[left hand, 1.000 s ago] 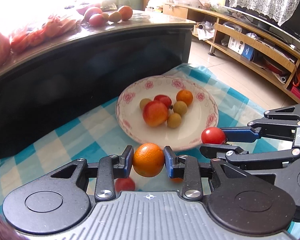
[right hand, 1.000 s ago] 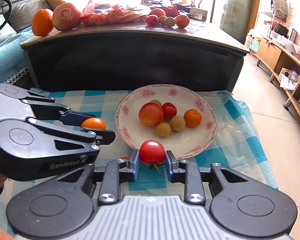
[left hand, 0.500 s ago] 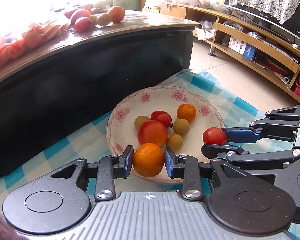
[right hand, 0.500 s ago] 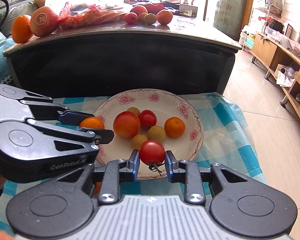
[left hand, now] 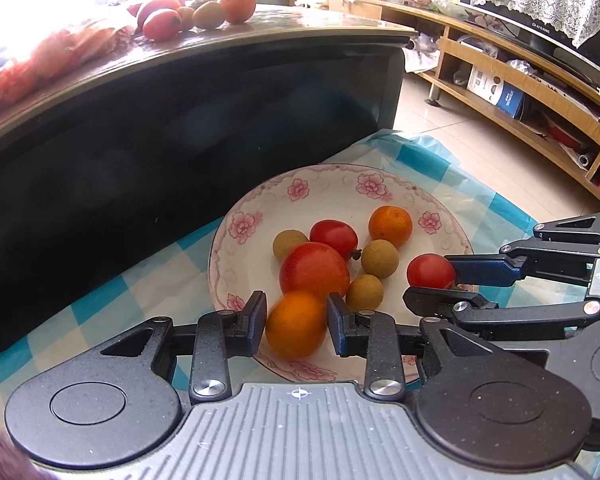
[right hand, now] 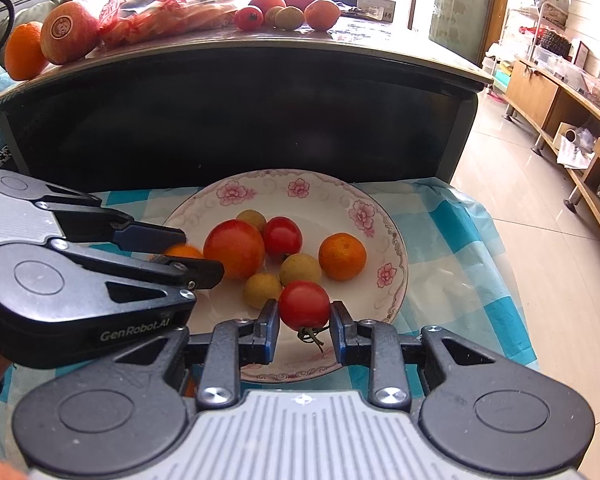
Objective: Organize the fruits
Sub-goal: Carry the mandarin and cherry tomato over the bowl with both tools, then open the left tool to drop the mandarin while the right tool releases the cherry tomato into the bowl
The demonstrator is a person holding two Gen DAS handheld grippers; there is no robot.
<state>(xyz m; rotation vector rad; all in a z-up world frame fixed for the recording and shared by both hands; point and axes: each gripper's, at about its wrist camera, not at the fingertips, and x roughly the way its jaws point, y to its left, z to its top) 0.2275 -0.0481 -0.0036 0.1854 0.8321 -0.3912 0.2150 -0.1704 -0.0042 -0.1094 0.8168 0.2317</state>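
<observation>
A white plate with pink flowers (left hand: pixel 332 188) (right hand: pixel 384 216) lies on a blue checked cloth. It holds a large red fruit (left hand: pixel 314 268) (right hand: pixel 234 248), a cherry tomato (left hand: pixel 334 236) (right hand: pixel 282 238), a small orange (left hand: pixel 391 226) (right hand: pixel 342 256) and three tan longans. My left gripper (left hand: pixel 297 322) is shut on an orange (left hand: pixel 296 324) over the plate's near rim. My right gripper (right hand: pixel 305 322) is shut on a cherry tomato (right hand: pixel 304 305) with a green stem, over the plate's near side. Each gripper shows in the other's view.
A dark coffee table (right hand: pixel 240 120) stands right behind the plate, with more fruit (right hand: pixel 288 14) and red-netted bags (right hand: pixel 160 12) on top. A wooden TV shelf (left hand: pixel 520 92) runs along the right. Tiled floor (right hand: pixel 540 260) lies beyond the cloth's right edge.
Both grippers have moved forward with their fruit, from over the cloth in front of the plate to over the plate's near side. Neither has let go.
</observation>
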